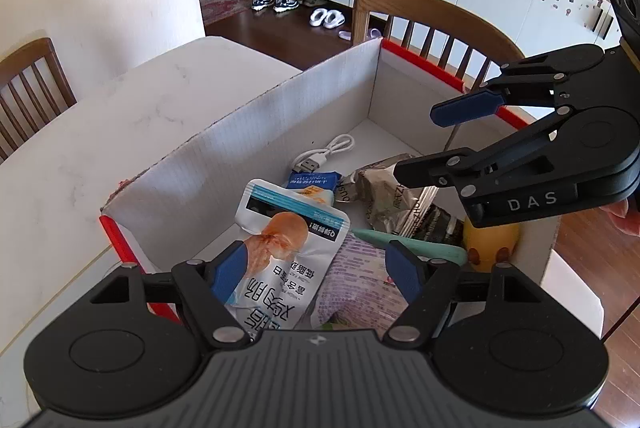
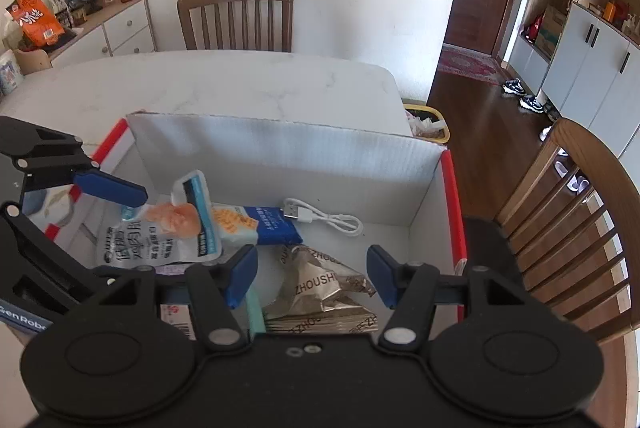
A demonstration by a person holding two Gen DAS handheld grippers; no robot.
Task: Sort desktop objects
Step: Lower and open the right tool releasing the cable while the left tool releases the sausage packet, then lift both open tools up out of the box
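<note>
A white cardboard box (image 1: 280, 116) with red edges (image 2: 454, 204) stands on the marble table and holds several items. My left gripper (image 1: 316, 268) is open over the box; a white chicken-breast pouch (image 1: 280, 240) lies between its fingers, touching the left pad, also in the right wrist view (image 2: 160, 236). My right gripper (image 2: 312, 276) is open and empty above a brown foil snack bag (image 2: 324, 288), which also shows in the left wrist view (image 1: 380, 196). A white USB cable (image 2: 324, 218), a blue packet (image 2: 276, 226), a purple packet (image 1: 360, 288) and a yellow toy (image 1: 492, 240) lie inside.
The marble table (image 2: 240, 84) extends beyond the box. Wooden chairs stand at the far side (image 2: 236, 16) and at the right (image 2: 568, 228). A bin (image 2: 428, 124) sits on the floor past the table corner. A sideboard (image 2: 100, 28) holds clutter.
</note>
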